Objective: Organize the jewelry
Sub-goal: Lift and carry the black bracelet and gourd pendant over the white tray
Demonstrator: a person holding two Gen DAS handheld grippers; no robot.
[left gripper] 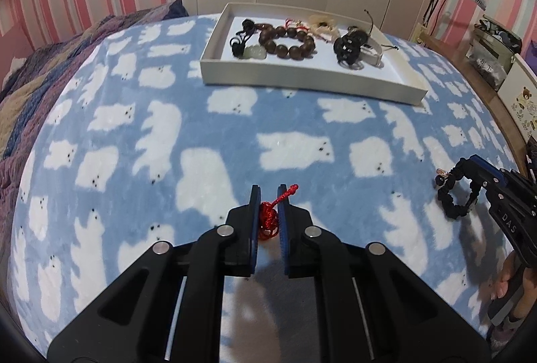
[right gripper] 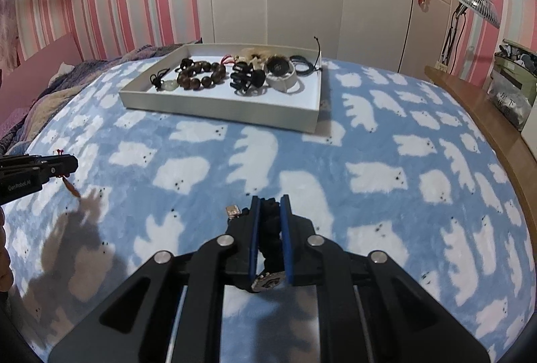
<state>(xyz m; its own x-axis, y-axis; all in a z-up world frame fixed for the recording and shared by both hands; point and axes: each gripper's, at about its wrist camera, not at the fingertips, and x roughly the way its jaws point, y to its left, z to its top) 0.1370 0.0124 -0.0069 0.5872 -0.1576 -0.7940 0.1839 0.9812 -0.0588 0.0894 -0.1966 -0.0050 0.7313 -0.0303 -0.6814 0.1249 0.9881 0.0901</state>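
Left tongs (left gripper: 268, 195) clamped on a knotted red cord bracelet (left gripper: 268, 222), one end poking out at 1 o'clock. Right tongs (right gripper: 270, 205) clamped on a black braided bracelet (right gripper: 270, 235) with a small metal charm. Both held above the blue bed blanket with white bears (left gripper: 167, 134). At 12 o'clock: shallow white cardboard tray (left gripper: 302, 84) holding a brown wooden bead bracelet (left gripper: 287, 42) and a black claw clip (left gripper: 347, 47).

Both wrist views trayward (left gripper: 312, 84) (shared bedspread)
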